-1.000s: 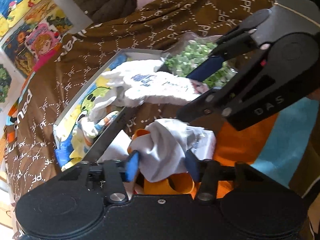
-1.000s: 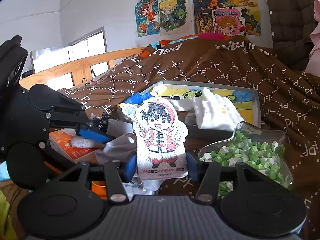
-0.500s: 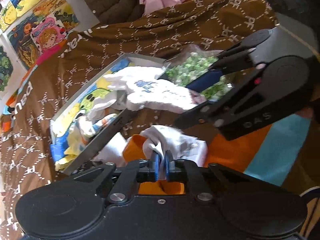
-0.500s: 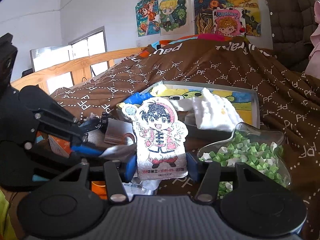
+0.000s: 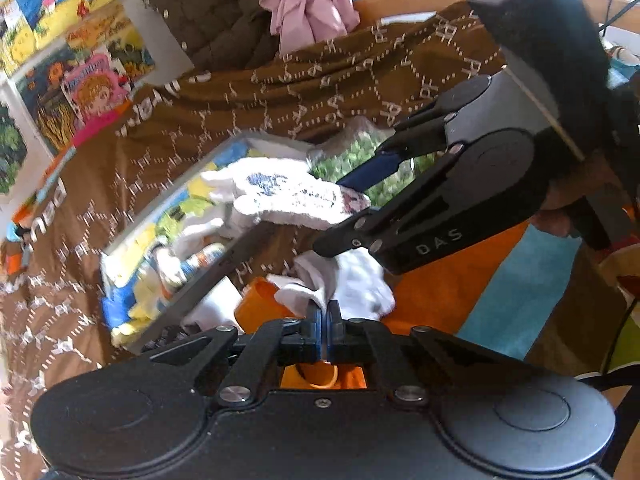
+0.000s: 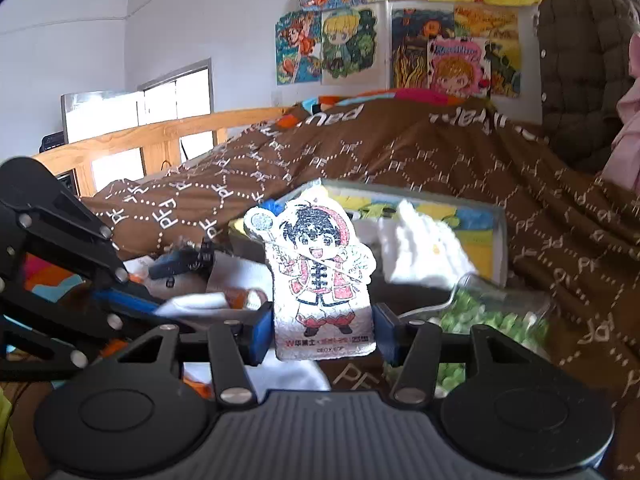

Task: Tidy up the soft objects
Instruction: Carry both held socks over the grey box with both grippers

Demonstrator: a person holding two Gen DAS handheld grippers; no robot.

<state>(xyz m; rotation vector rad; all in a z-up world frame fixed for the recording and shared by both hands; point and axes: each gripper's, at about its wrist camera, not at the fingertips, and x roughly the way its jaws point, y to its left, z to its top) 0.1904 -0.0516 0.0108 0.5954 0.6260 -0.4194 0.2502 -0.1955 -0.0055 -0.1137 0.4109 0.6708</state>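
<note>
My left gripper is shut on a white cloth that bunches over an orange item on the bed. My right gripper is shut on a flat cartoon-figure plush, held upright; in the left wrist view the same plush sticks out sideways from the right gripper's fingers. A grey tray with a colourful picture bottom holds white cloths and other soft items. The white cloth also shows low left in the right wrist view.
A clear star-shaped dish of green and white bits stands right of the tray. A brown patterned blanket covers the bed. An orange and blue sheet lies at the right. A wooden rail and wall posters are behind.
My left gripper closed on the white cloth and has lifted and drawn it up. The right gripper still holds the plush and has barely moved.
</note>
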